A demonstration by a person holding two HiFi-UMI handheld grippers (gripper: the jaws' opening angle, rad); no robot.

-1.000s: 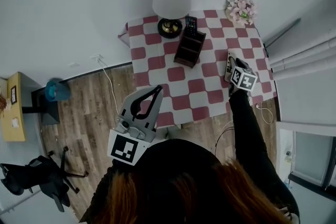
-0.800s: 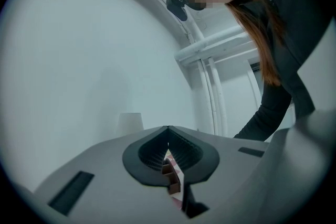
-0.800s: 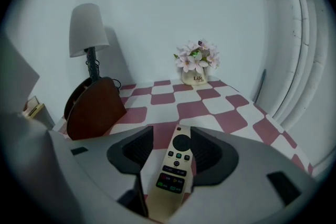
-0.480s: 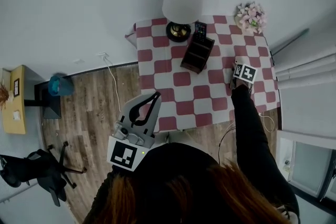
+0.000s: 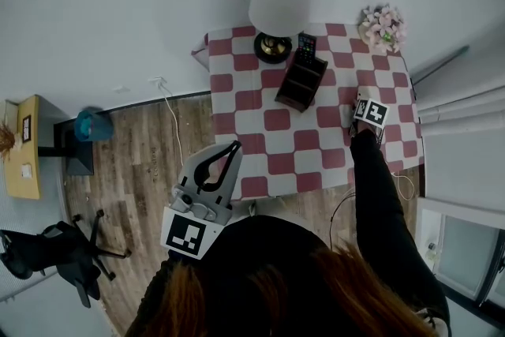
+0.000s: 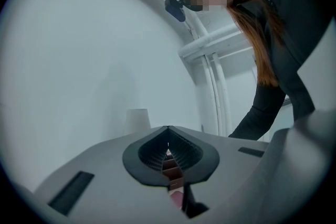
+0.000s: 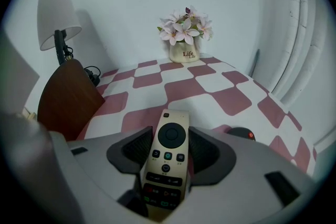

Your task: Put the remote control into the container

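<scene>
Right hand-held gripper (image 7: 170,130), jaws just spread wide, straddles the slim gold remote control (image 7: 165,160) on the red-checked counter (image 5: 268,147). Likely next: clamp, lift, carry to the dark wooden container (image 5: 301,83). Left hand-held gripper (image 6: 168,134) closed, empty.

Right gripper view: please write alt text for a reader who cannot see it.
A gold remote lies on a checked tablecloth between the jaws of the hand-held gripper, which have just opened. Behind stand a brown container, a lamp and potted flowers.
</scene>
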